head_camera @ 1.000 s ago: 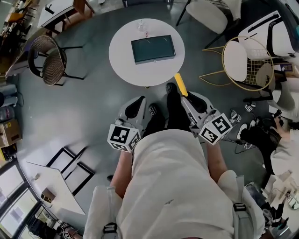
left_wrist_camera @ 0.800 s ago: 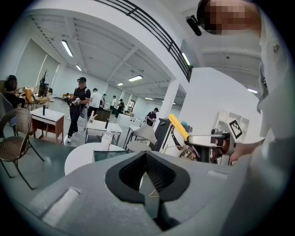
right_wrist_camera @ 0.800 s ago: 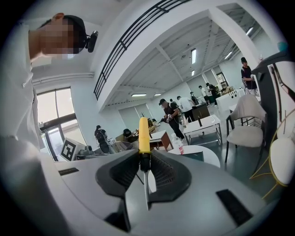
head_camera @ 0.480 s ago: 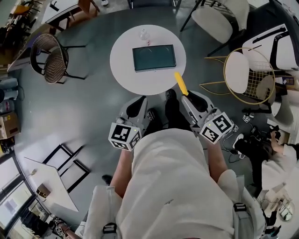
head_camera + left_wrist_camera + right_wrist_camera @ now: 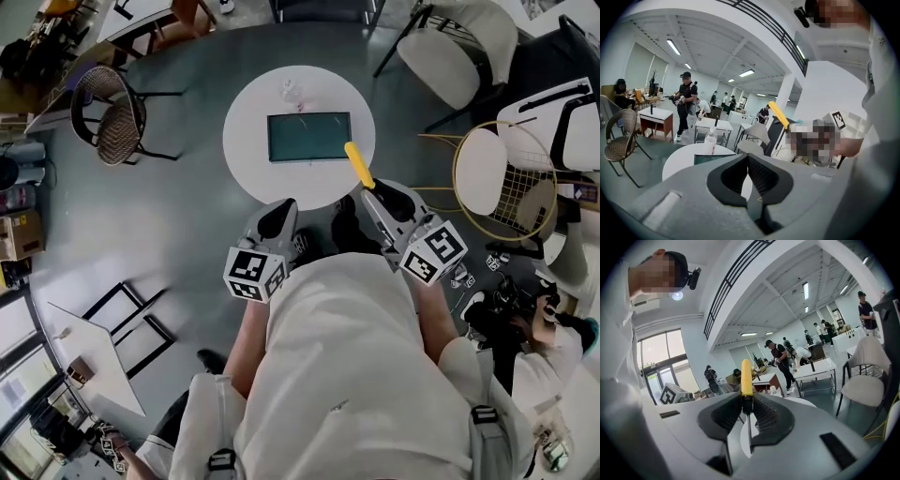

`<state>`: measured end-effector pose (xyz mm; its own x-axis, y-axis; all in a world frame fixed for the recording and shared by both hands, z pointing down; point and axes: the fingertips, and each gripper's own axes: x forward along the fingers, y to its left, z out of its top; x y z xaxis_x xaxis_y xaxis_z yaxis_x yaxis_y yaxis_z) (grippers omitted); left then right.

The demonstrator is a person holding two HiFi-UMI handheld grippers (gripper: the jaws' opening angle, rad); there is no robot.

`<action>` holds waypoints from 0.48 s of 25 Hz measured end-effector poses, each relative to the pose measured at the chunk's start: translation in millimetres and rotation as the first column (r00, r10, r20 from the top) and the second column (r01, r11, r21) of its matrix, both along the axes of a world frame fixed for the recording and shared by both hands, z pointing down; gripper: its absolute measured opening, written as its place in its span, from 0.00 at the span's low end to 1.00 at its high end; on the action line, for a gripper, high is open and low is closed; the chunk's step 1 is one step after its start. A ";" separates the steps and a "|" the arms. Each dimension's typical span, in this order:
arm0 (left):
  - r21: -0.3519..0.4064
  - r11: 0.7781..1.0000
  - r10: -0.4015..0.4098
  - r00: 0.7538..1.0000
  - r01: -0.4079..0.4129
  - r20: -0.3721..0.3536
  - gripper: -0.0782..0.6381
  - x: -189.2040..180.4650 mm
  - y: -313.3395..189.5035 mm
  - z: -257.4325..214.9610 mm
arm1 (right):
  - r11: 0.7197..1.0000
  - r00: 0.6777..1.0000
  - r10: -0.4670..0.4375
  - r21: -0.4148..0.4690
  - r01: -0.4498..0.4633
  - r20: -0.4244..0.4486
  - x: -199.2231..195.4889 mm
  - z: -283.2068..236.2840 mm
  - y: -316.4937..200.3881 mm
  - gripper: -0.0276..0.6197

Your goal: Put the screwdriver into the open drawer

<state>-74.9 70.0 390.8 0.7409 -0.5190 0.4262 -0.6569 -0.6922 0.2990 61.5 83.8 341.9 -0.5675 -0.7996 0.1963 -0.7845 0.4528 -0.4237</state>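
Note:
A yellow-handled screwdriver (image 5: 359,165) (image 5: 746,376) is clamped at its neck in my right gripper (image 5: 372,190) (image 5: 746,401), with the handle sticking out ahead and the metal shaft running back between the jaws. In the head view the handle reaches over the near edge of a round white table (image 5: 253,159). On that table lies a dark teal drawer (image 5: 308,136), open at the top. My left gripper (image 5: 279,208) (image 5: 747,157) is shut and empty, just short of the table's near edge. The left gripper view also shows the screwdriver (image 5: 778,115) up at the right.
A small clear bottle (image 5: 292,91) (image 5: 710,139) stands on the table behind the drawer. A wicker chair (image 5: 108,117) is at the left, a gold wire chair (image 5: 502,173) at the right, a white chair (image 5: 450,52) beyond. Several people stand far back in the room.
Both grippers have moved forward to the round table. The yellow handle, earlier short of the table's rim, now lies over it. Neither gripper's jaws have changed.

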 end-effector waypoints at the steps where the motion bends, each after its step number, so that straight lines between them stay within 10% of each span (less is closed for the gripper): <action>1: -0.001 1.000 -0.010 1.000 0.010 0.006 0.13 4.8 -2.9 2.0 | 1.000 1.000 -0.015 0.001 0.015 0.002 4.7 1.0 -4.4 0.18; 12: -0.048 0.987 -0.150 0.987 0.153 0.065 0.13 37.8 -11.8 21.4 | 0.980 0.981 -0.193 -0.034 0.194 0.030 27.3 17.2 -38.1 0.18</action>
<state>-37.1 58.3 412.2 0.6269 -0.5990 0.4981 -0.7713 -0.5676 0.2881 88.8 45.7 359.1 -0.7160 -0.6669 0.2063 -0.6720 0.5785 -0.4623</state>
